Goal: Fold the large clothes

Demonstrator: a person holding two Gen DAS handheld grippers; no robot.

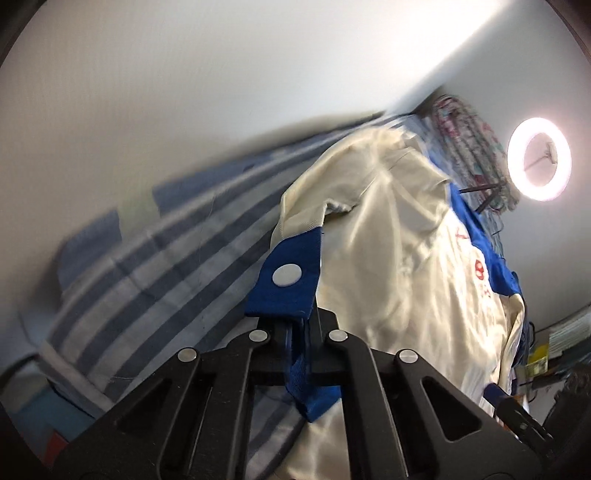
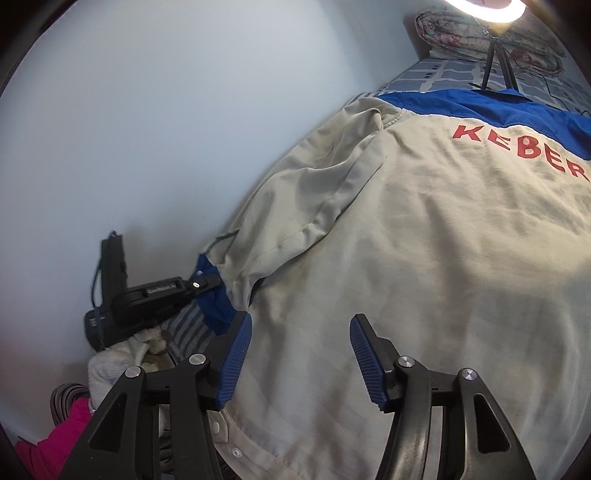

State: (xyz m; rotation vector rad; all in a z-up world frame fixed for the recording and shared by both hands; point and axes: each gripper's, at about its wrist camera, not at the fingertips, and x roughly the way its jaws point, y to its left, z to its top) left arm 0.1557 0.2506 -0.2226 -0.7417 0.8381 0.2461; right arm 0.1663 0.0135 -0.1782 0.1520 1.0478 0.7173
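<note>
Pinching the blue cuff of the work jacket, the left gripper has its jaws pressed together on the fabric at the sleeve's end. The right gripper hovers with blue pads spread apart over the jacket's back, gripping nothing. That cream jacket lies spread on a striped bedsheet, with a folded floral quilt and ring light beyond.

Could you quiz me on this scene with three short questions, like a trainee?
1. True or false: the left gripper is shut on the blue cuff.
2. Which word fits: the right gripper has its fingers open or shut?
3. What colour are the letters on the cream jacket: A green, B red, C black?

Key: 1 true; 2 open, nothing between them; 3 B.
</note>
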